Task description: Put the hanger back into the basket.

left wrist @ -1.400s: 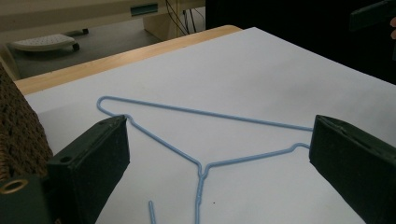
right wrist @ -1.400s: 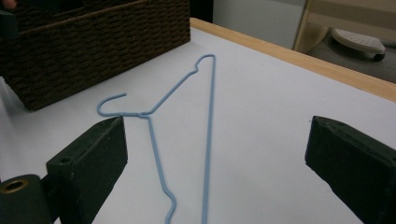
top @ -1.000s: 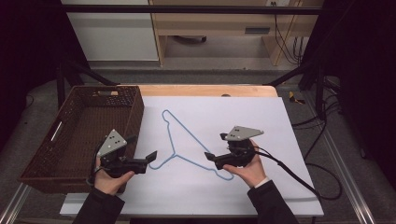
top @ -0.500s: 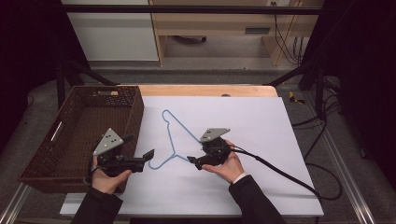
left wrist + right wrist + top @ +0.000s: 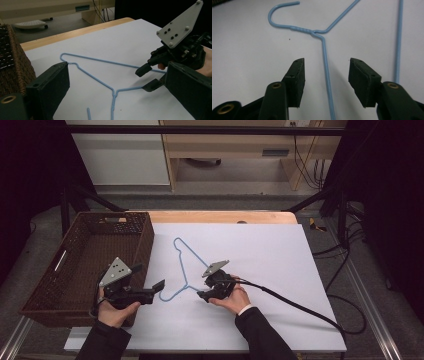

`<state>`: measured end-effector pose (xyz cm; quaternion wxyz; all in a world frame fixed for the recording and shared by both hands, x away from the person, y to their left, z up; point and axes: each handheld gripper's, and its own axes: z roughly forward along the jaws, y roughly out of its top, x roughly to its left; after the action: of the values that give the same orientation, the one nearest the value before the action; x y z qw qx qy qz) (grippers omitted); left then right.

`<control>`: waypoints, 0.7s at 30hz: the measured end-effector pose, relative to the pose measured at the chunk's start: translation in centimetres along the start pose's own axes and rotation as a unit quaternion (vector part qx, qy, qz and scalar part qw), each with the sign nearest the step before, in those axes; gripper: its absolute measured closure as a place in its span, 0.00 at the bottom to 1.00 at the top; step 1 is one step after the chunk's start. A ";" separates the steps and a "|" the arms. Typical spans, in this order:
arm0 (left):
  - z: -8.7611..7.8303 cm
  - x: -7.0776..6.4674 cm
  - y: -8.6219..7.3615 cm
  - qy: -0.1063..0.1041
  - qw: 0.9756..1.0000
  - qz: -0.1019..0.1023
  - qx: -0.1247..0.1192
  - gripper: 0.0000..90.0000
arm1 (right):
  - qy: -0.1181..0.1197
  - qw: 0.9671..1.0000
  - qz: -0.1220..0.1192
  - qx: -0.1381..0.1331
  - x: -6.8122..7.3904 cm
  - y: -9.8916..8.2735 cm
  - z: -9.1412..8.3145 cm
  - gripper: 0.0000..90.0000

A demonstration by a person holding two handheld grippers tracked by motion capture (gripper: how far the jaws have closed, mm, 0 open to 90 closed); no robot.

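The right claw (image 5: 325,75) stands partly open, its jaws having just been closing, with one thin arm of the light-blue wire coat hanger (image 5: 325,72) lying between the pads but not yet touched by either. In the right gripper view this wire arm runs straight away from the claw, along the claw's own line of sight, to the twisted neck, where the hook curls off to the left. The wire's long axis therefore lies crosswise to the closing direction, which suits a pinch.

In the high view the right claw (image 5: 202,292) sits just beside the hanger (image 5: 181,265) at its near, lower end, on the white-covered bench (image 5: 280,270). The left claw (image 5: 159,285) stands released, near the hook end, beside the brown woven basket (image 5: 80,245). The right claw is judged the better placed for the grasp.
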<state>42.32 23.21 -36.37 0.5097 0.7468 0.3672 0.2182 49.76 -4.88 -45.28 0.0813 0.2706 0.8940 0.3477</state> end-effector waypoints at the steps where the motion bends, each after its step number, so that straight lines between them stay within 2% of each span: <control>1: 0.0 0.0 0.0 0.000 1.000 0.000 0.000 0.06 | 0.002 1.000 -0.003 0.005 0.0 -0.1 0.2 0.58; 10: 0.0 -0.1 0.0 0.001 1.000 0.002 0.000 0.06 | 0.007 1.000 -0.011 0.024 0.0 -0.4 1.2 0.74; 12: 0.0 -0.1 0.0 0.000 1.000 0.003 0.002 0.06 | 0.008 0.999 -0.007 0.031 0.0 -0.4 1.4 0.76; 21: 0.2 -0.2 -0.1 -0.001 1.000 0.005 0.006 0.06 | 0.004 0.998 -0.019 0.052 -0.5 -0.4 1.2 0.84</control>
<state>42.35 22.94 -36.54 0.5045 0.7522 0.3637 0.2177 50.37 -4.68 -46.45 0.0700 0.2558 0.9164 0.2998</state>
